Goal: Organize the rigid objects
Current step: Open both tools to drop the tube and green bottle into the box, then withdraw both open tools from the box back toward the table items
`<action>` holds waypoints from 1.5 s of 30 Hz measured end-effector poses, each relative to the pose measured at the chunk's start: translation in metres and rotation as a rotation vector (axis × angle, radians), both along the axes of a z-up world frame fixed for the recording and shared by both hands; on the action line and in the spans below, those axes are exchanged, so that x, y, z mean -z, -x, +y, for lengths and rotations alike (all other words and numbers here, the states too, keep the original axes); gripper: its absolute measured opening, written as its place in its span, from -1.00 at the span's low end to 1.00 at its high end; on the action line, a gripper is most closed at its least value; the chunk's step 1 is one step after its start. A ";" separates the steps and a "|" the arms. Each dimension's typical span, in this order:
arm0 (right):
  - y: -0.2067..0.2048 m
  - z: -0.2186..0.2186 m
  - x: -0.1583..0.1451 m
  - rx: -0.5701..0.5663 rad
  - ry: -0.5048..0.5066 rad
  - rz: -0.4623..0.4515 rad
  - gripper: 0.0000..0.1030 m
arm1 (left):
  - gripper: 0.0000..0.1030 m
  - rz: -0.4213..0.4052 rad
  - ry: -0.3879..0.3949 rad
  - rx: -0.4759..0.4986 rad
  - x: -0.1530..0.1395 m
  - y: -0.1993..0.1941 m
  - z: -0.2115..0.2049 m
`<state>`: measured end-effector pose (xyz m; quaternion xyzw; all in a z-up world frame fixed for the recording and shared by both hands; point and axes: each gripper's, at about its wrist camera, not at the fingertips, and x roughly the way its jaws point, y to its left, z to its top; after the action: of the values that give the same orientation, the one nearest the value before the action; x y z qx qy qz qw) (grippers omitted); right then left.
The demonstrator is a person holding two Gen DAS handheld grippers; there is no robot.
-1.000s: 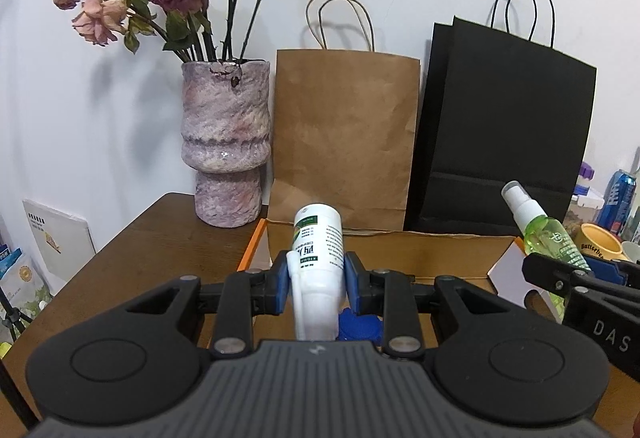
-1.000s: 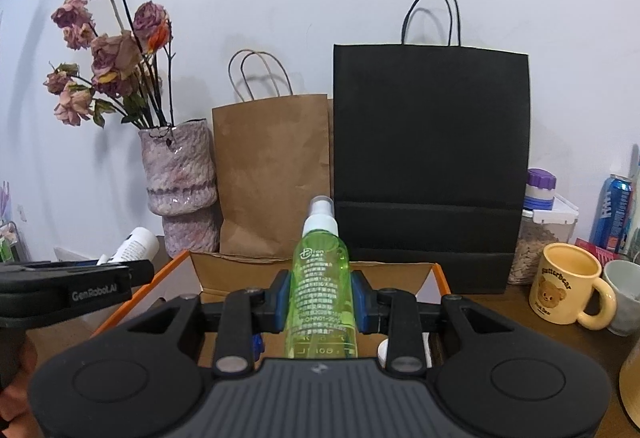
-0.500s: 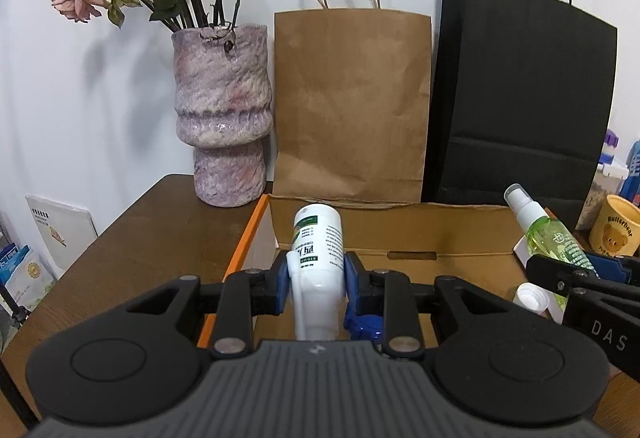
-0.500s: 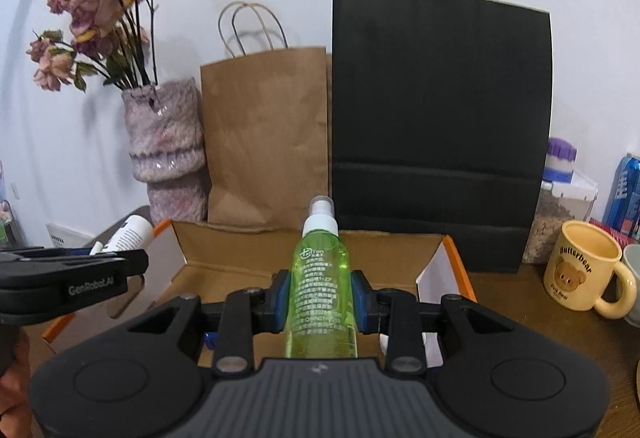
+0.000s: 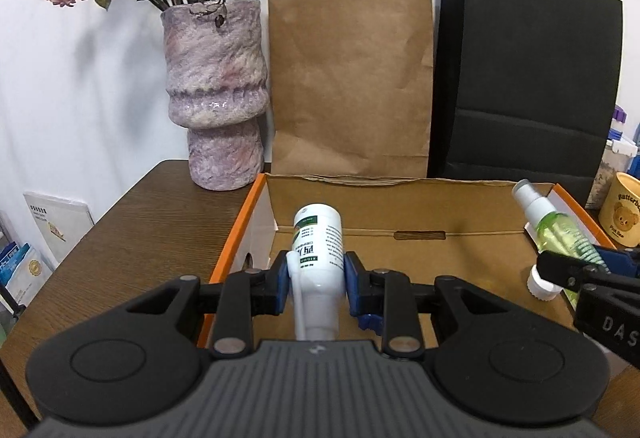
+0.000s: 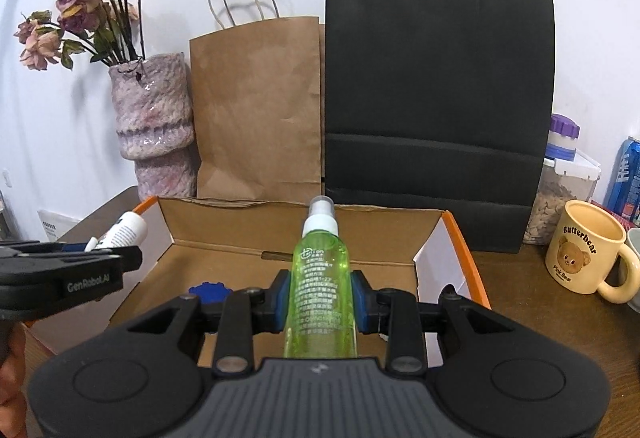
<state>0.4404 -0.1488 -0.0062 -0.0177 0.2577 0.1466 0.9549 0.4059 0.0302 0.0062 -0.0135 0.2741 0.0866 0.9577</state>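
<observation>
My left gripper (image 5: pixel 317 280) is shut on a white bottle (image 5: pixel 318 262) with a green label, held tilted over the left part of an open cardboard box (image 5: pixel 400 205) with orange edges. My right gripper (image 6: pixel 320 300) is shut on a green spray bottle (image 6: pixel 320 286) with a white nozzle, over the middle of the same box (image 6: pixel 296 226). In the right wrist view the white bottle (image 6: pixel 124 232) and the left gripper's black body show at the left. In the left wrist view the spray bottle (image 5: pixel 560 234) shows at the right. A blue piece (image 6: pixel 210 292) and a white cap (image 5: pixel 540 282) lie inside the box.
Behind the box stand a mottled purple vase (image 5: pixel 216 97) of dried roses, a brown paper bag (image 5: pixel 352 77) and a black paper bag (image 6: pixel 436 97). A yellow bear mug (image 6: pixel 588 246), a lidded jar (image 6: pixel 564 173) and a blue can (image 6: pixel 626 173) crowd the wooden table's right side.
Both grippers have come forward and down toward the box with their bottles. More of the box's inside shows now, and the vase and bags look nearer.
</observation>
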 end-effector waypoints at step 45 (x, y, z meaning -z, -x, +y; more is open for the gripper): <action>0.059 -0.040 -0.034 0.057 -0.019 -0.100 1.00 | 1.00 -0.145 -0.023 -0.026 -0.034 0.068 -0.002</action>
<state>0.3812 -0.1889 0.0274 -0.0087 0.2084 0.1208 0.9705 0.3379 0.0279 0.0405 -0.0123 0.2028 0.1012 0.9739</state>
